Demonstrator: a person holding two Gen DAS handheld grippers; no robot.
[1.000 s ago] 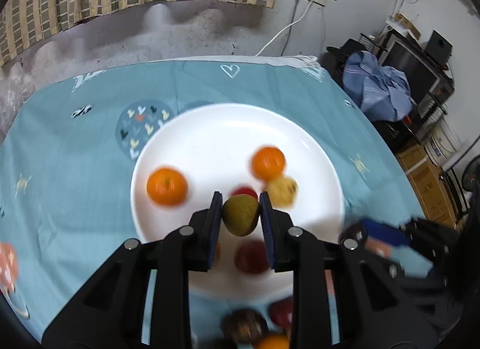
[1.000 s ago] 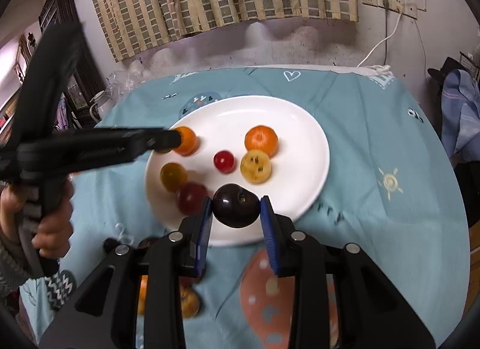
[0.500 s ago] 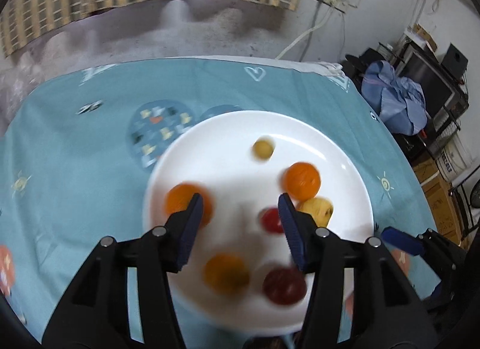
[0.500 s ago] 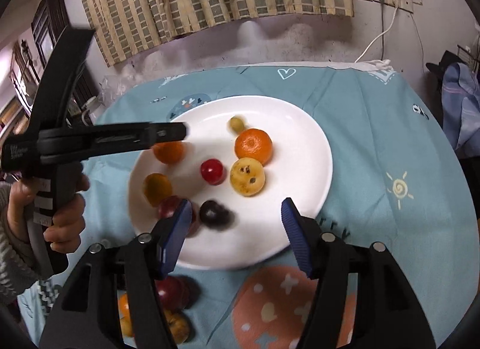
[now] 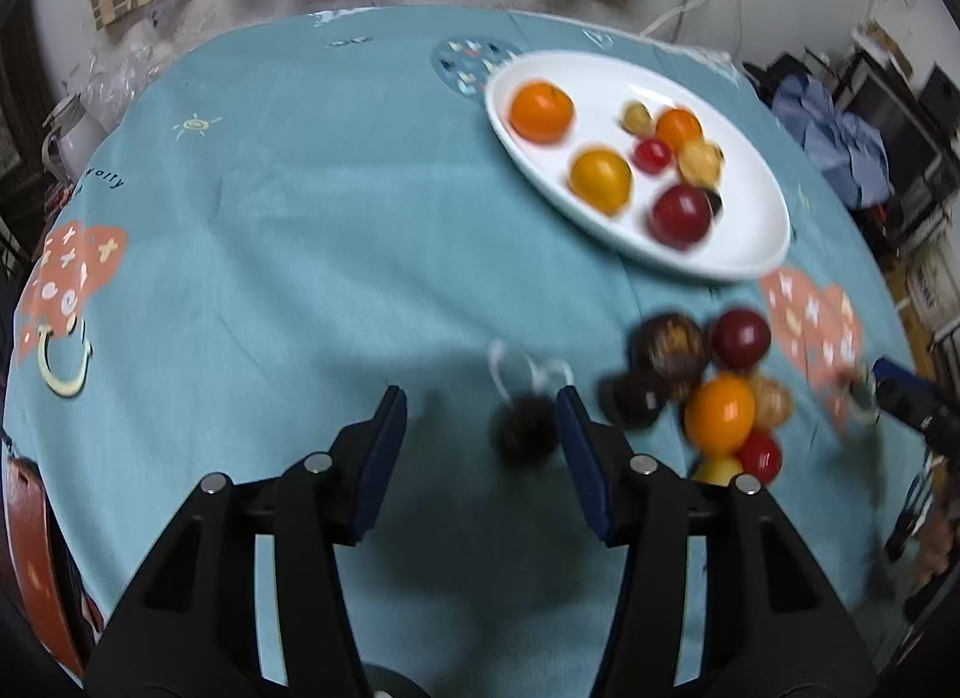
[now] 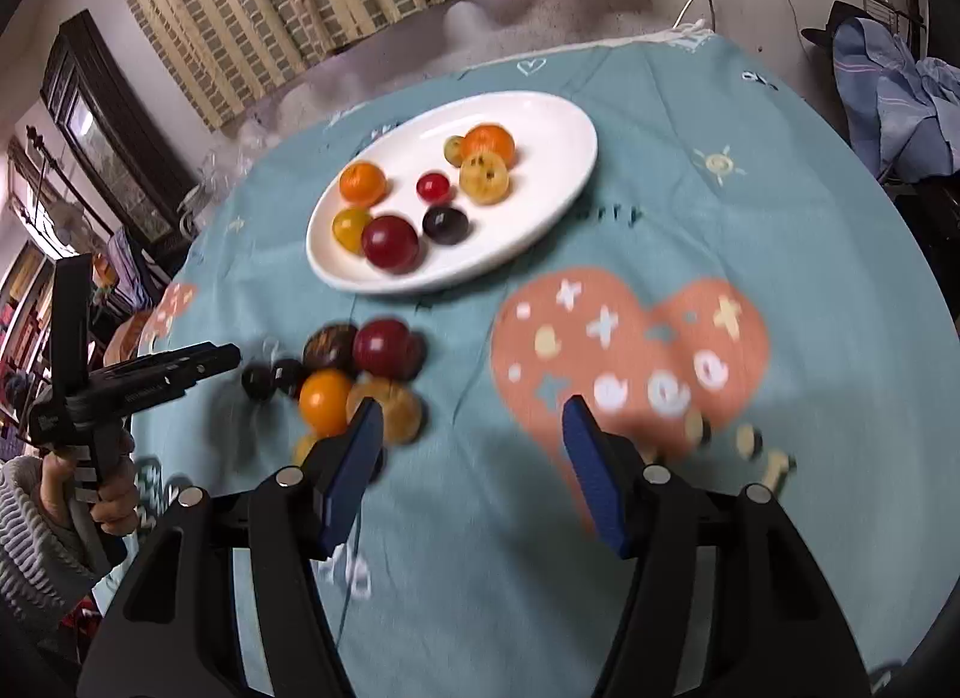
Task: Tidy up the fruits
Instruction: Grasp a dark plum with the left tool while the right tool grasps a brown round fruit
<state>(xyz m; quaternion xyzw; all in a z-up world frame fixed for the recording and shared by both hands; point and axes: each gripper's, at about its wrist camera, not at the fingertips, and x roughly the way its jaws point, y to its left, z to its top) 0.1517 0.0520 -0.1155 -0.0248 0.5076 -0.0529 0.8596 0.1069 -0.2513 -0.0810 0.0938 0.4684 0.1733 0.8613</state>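
Observation:
A white plate (image 5: 744, 260) (image 6: 558, 182) on the teal tablecloth holds several small fruits: oranges, a red plum (image 6: 390, 242), a dark plum (image 6: 445, 224), a cherry tomato and yellow ones. A loose pile of fruits (image 5: 708, 380) (image 6: 360, 374) lies on the cloth in front of the plate. My left gripper (image 5: 480, 428) is open and empty, with a dark fruit (image 5: 525, 428) lying just inside its right finger. My right gripper (image 6: 471, 434) is open and empty, to the right of the pile, with the left finger close to a brownish fruit (image 6: 393, 407).
The round table's edge drops off on all sides. The left gripper and the hand holding it show at the left of the right wrist view (image 6: 120, 392). Small objects (image 6: 744, 446) lie on the orange heart print. Clutter and furniture stand beyond the table.
Both grippers opened and dropped their fruits on the plate, then drew back from the plate to the loose pile on the cloth.

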